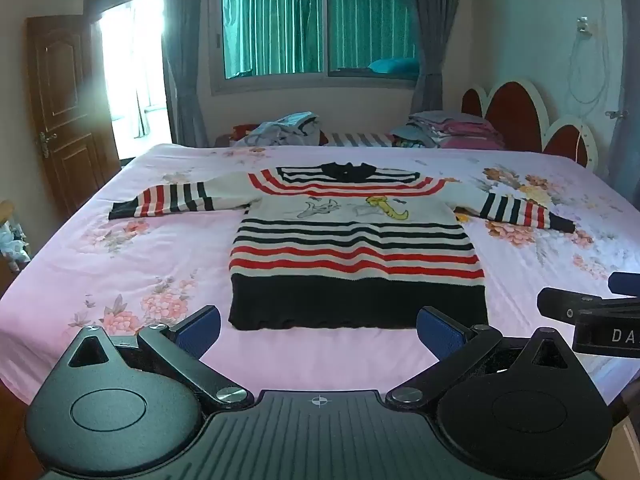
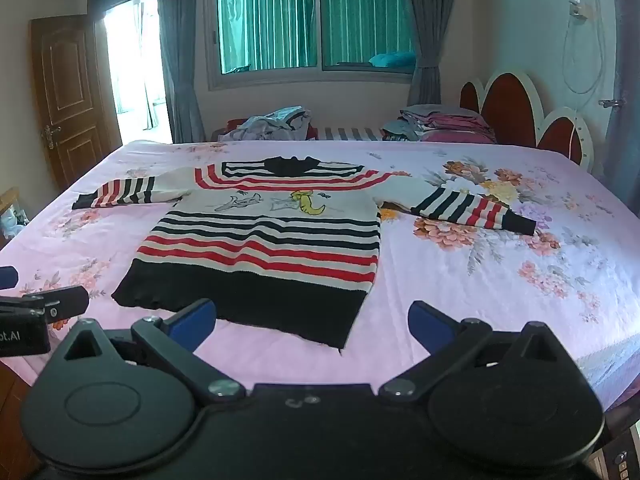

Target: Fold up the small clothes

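Note:
A small striped sweater lies flat on the bed, front up, both sleeves spread out, black hem nearest me. It has red, black and cream stripes and a cartoon print. It also shows in the right wrist view. My left gripper is open and empty, just in front of the hem. My right gripper is open and empty, over the hem's right corner. The right gripper shows at the right edge of the left wrist view; the left gripper shows at the left edge of the right wrist view.
The bed has a pink floral sheet. Piles of clothes and folded clothes lie beyond its far edge. A red and white headboard stands at the right. A brown door is at the left.

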Demonstrator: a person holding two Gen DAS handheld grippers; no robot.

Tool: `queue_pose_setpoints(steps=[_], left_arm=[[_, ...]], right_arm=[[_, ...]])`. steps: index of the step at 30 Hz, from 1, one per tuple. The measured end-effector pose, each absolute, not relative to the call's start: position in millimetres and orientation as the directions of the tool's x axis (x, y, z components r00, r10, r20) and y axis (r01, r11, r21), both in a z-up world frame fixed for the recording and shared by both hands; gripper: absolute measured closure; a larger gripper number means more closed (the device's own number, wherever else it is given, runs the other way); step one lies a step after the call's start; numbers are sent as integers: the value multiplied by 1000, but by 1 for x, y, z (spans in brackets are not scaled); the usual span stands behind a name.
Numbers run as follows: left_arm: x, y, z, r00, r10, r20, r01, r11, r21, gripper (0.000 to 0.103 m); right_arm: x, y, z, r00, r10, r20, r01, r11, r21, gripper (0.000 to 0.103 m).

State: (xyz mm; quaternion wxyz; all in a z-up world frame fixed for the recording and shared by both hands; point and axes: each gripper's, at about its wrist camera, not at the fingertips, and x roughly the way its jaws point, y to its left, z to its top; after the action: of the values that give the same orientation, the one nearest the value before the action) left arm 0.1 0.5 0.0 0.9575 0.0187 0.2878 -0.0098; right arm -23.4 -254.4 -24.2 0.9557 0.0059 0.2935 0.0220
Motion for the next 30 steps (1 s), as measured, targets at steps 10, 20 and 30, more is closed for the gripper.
queue_pose_setpoints(steps=[10,20,30], left_arm=[[2,4,-1,833,-6,-553,27,999,31,0],[4,5,-5,833,-1,-553,25,999,36,0],[5,-1,-4,834,10,-552,24,998,55,0]], right_arm=[[-23,-255,-24,828,42,-560,-39,999,17,1],[-22,-255,-24,827,40,-561,-38,999,15,1],[-19,-257,-23,828,40,-559,-38,999,15,1]])
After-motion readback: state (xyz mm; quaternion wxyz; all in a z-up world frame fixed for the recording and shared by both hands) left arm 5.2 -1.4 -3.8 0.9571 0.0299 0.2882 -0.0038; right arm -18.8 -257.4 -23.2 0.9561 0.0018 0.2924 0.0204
